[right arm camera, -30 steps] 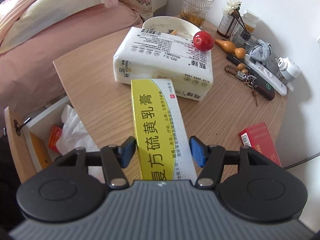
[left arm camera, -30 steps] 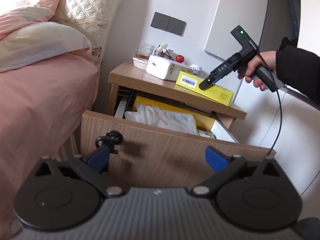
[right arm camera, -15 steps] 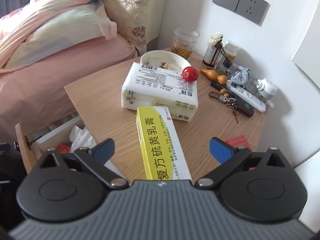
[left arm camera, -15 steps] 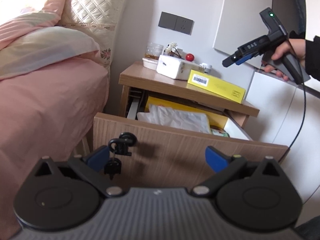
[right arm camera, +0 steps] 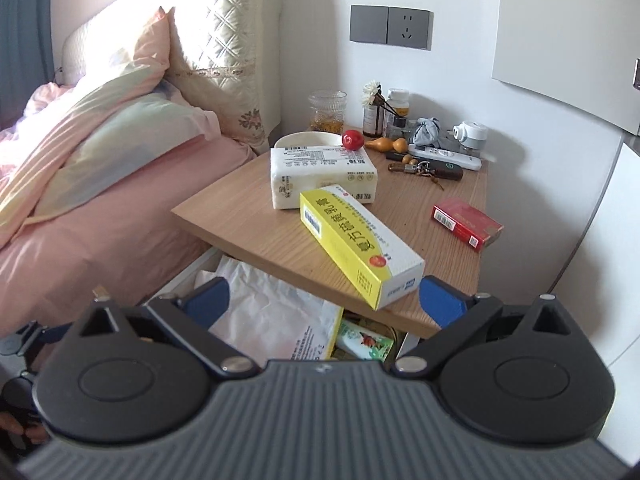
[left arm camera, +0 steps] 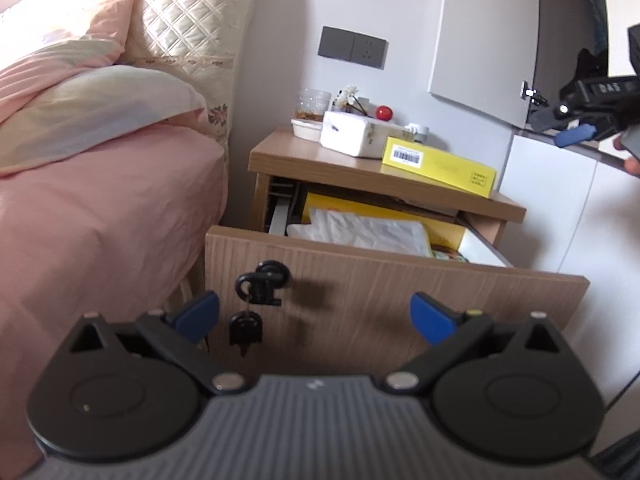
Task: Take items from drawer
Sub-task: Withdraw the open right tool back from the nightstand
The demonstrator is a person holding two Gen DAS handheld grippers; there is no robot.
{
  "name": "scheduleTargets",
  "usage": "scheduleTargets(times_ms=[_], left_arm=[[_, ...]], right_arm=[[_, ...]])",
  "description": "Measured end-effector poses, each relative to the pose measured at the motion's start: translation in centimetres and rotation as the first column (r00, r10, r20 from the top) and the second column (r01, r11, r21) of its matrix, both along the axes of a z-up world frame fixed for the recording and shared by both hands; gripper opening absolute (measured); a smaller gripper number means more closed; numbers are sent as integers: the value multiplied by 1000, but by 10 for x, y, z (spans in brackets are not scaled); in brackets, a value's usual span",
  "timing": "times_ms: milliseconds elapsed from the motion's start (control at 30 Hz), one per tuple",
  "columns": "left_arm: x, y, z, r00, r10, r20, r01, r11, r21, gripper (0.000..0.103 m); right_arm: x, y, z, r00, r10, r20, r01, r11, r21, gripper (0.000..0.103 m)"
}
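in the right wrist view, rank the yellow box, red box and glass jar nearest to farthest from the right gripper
From the right gripper:
1. yellow box, lying at the nightstand's front edge, just ahead of the jaws.
2. red box, farther back on the right.
3. glass jar, at the back by the wall, left of centre.

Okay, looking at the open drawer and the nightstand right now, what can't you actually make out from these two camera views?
- Drawer contents: in both views a white plastic bag covers most of them, and the nightstand top overhangs the rest.
- Green packet: right wrist view, only a corner shows beneath the nightstand top.
- Right gripper: left wrist view, cut off by the frame edge.
- Small bottles: labels too small to read.
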State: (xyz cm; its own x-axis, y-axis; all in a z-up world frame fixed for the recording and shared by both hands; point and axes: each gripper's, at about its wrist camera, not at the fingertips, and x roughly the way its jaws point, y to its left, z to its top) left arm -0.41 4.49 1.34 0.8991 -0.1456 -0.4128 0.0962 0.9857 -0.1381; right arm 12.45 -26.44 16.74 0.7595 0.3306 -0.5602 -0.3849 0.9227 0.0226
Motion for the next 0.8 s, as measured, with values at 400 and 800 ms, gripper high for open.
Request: scheduleTargets(times_ms=[400,800], left_arm=[[-3,5,1,1000,-1,10,1,1000,6,103],[-3,-3,-3,1000,2,7,-3,998,56,103]], right_arm=[[-94,-12,-66,974,-127,186,96,981,171,103],[-155,-21,-129,909,-330,255,249,919,306,103]])
